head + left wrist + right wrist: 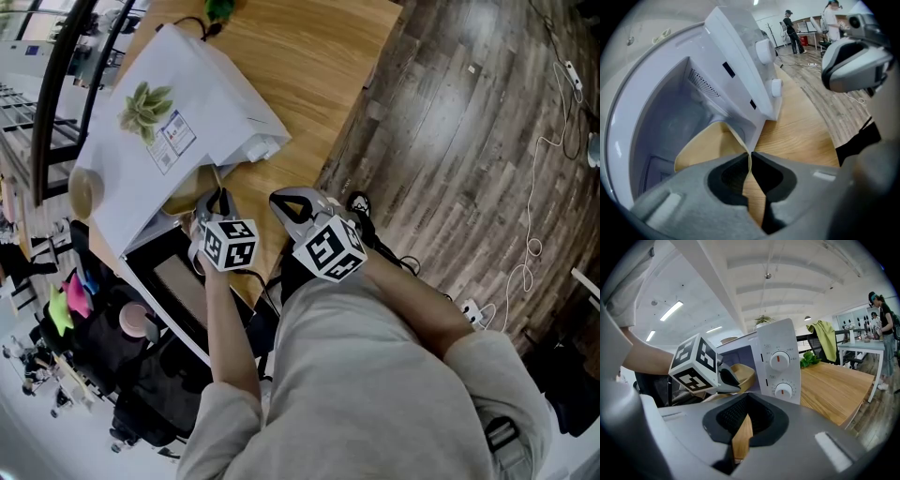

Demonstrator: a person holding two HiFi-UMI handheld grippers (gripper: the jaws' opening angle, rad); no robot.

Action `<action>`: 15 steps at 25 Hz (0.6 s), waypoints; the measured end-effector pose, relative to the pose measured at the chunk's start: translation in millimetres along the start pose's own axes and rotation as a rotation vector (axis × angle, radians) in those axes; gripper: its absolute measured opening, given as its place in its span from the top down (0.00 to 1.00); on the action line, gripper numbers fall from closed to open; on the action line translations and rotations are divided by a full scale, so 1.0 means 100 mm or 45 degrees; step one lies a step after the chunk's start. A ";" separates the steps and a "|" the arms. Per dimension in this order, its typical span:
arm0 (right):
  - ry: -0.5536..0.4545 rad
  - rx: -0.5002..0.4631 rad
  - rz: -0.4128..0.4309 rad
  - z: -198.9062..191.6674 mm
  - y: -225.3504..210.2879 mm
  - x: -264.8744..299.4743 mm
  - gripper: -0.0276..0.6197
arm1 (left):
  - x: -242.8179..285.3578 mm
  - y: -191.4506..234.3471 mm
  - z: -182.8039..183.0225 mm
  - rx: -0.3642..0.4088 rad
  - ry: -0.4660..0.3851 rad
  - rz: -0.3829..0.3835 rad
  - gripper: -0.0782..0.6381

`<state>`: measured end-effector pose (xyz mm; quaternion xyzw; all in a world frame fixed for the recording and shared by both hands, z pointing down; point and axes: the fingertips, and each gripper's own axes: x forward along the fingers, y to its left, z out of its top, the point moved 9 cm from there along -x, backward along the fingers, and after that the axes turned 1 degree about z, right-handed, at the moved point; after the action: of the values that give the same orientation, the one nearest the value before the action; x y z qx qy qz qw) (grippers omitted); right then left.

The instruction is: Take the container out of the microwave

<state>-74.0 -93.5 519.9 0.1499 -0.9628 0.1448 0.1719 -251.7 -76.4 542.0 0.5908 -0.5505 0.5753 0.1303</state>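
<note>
in the head view the left gripper [218, 199] reached the tan container [186, 200] at the open microwave's [178, 122] mouth. in the left gripper view its jaws pinched the container's [708, 145] thin rim, presumably to draw it out. in the right gripper view the right gripper [746, 400] stood closed and empty, seemingly out of the way.

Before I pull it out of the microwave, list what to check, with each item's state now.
1. Dark-windowed microwave door swung open: ok.
2. Left hand-held gripper shut on the rim of the tan thin-walled container: ok.
3. Container out of the white microwave: not ok, it sits in the cavity mouth.
4. Container empty: cannot tell.
5. Right hand-held gripper shut, holding nothing, off to the side: ok.
6. Bare spot on the wooden table beside the microwave: ok.
</note>
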 end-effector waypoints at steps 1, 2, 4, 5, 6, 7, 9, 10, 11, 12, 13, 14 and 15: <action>-0.001 -0.001 0.000 0.00 0.00 -0.01 0.94 | -0.01 -0.01 0.00 -0.002 -0.001 0.000 0.86; -0.001 -0.002 0.001 0.00 0.00 -0.02 0.94 | -0.02 -0.02 0.00 -0.005 -0.003 0.000 0.86; -0.001 -0.007 0.004 0.00 0.00 -0.03 0.94 | -0.04 -0.04 0.00 -0.021 -0.009 -0.004 0.86; -0.001 -0.009 0.006 0.00 0.00 -0.04 0.94 | -0.04 -0.05 0.00 -0.033 -0.012 -0.009 0.86; -0.001 -0.011 0.008 -0.01 0.01 -0.04 0.94 | -0.05 -0.05 -0.01 -0.045 -0.014 -0.013 0.86; -0.001 -0.013 0.010 -0.01 0.01 -0.05 0.94 | -0.05 -0.06 -0.02 -0.052 -0.014 -0.014 0.86; -0.002 -0.016 0.014 -0.01 0.03 -0.07 0.94 | -0.08 -0.07 -0.02 -0.057 -0.015 -0.010 0.86; -0.003 -0.017 0.015 -0.01 0.03 -0.08 0.94 | -0.09 -0.08 -0.02 -0.059 -0.017 -0.008 0.86; -0.004 -0.019 0.017 -0.01 0.04 -0.09 0.94 | -0.11 -0.09 -0.02 -0.062 -0.019 -0.006 0.86; -0.005 -0.021 0.019 -0.01 0.04 -0.10 0.94 | -0.12 -0.10 -0.01 -0.065 -0.022 -0.005 0.86; -0.006 -0.023 0.021 -0.01 0.05 -0.11 0.94 | -0.14 -0.11 -0.01 -0.068 -0.024 -0.004 0.86; -0.007 -0.025 0.023 -0.01 0.05 -0.12 0.94 | -0.15 -0.13 -0.01 -0.071 -0.025 -0.004 0.86; -0.008 -0.027 0.025 -0.01 0.05 -0.13 0.94 | -0.16 -0.14 -0.01 -0.074 -0.025 -0.003 0.86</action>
<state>-63.7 -84.9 514.9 0.1389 -0.9663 0.1357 0.1690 -236.8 -62.7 535.6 0.5931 -0.5675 0.5531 0.1425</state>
